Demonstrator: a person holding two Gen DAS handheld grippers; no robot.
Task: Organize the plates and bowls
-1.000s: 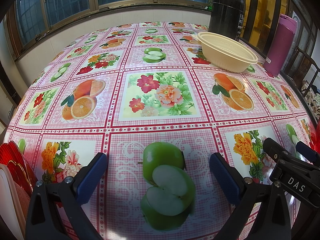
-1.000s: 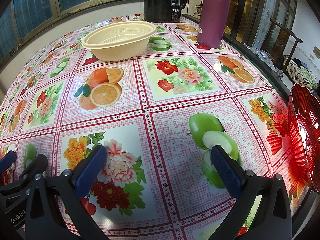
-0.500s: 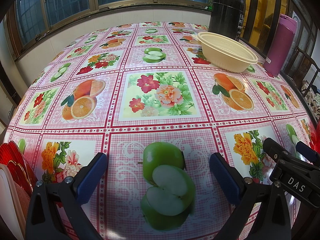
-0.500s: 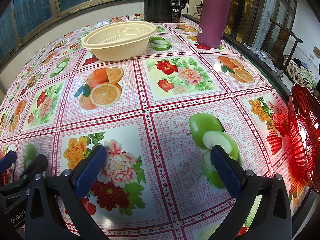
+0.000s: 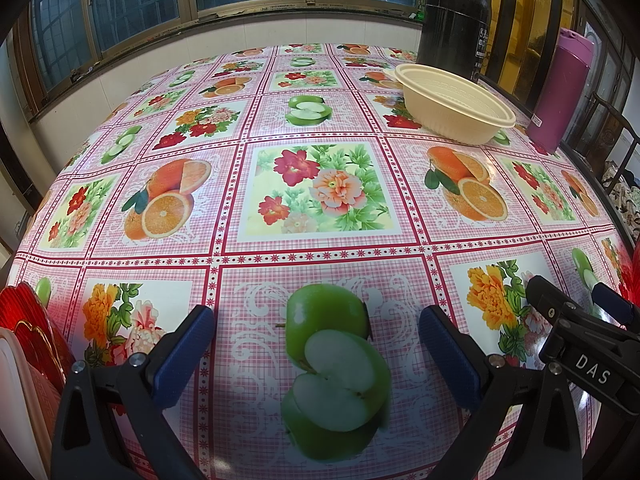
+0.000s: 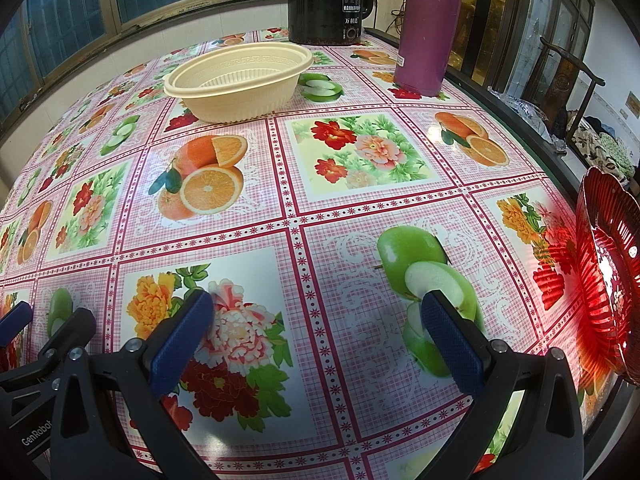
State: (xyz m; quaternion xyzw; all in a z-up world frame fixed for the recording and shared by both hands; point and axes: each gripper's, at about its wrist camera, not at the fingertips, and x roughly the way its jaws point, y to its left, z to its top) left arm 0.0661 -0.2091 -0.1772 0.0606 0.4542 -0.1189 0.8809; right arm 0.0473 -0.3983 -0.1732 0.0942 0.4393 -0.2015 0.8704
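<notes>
A cream plastic bowl [image 5: 456, 104] stands at the far right of the table, also in the right wrist view [image 6: 240, 80]. A red ribbed glass bowl [image 6: 608, 272] sits at the table's right near edge. Red and pale plates [image 5: 24, 344] show at the left near edge in the left wrist view. My left gripper [image 5: 316, 352] is open and empty, low over the near middle of the table. My right gripper [image 6: 316, 336] is open and empty beside it; it also shows in the left wrist view [image 5: 580, 320].
A black electric kettle [image 6: 330, 0] and a purple flask [image 6: 426, 28] stand at the far edge behind the cream bowl. The table carries a fruit-and-flower patterned cloth [image 5: 320, 188]. Windows run along the back wall. A wooden chair [image 6: 568, 80] stands off to the right.
</notes>
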